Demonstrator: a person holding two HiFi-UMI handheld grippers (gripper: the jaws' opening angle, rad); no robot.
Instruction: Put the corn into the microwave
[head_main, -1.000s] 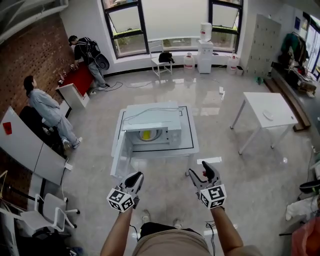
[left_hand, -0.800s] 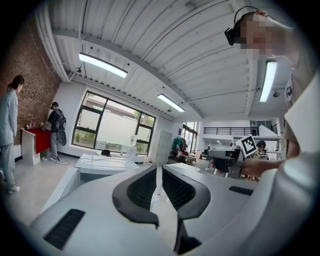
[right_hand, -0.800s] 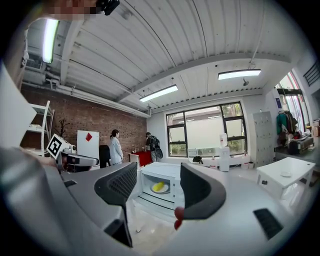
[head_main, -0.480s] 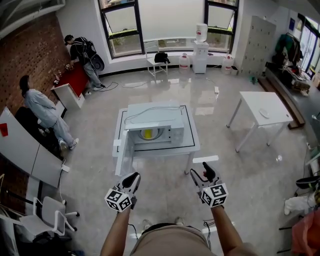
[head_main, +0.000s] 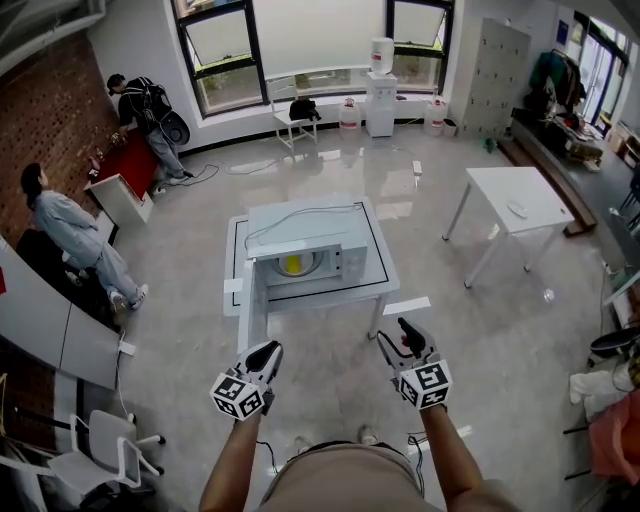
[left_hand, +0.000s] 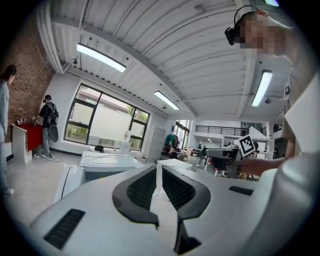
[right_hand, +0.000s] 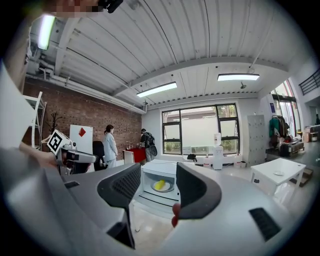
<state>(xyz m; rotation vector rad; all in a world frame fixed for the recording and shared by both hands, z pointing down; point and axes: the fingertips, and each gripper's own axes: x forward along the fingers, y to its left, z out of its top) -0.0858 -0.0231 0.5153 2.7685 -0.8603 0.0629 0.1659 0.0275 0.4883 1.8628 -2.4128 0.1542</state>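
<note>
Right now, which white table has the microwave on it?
The middle table, straight ahead, carries the open microwave; the table on the right holds only something small.

We see the corn (right_hand: 159, 185) as bright yellow, inside the white microwave (head_main: 320, 240). The table (head_main: 330, 297) under it is white, with a thin black line along its edges. The floor (head_main: 330, 170) is glossy light grey. The wall (head_main: 45, 110) is red-brown brick, the counter (head_main: 128, 160) before it is red, the window frames (head_main: 188, 55) are black, and the side table (head_main: 510, 195) is white.
</note>
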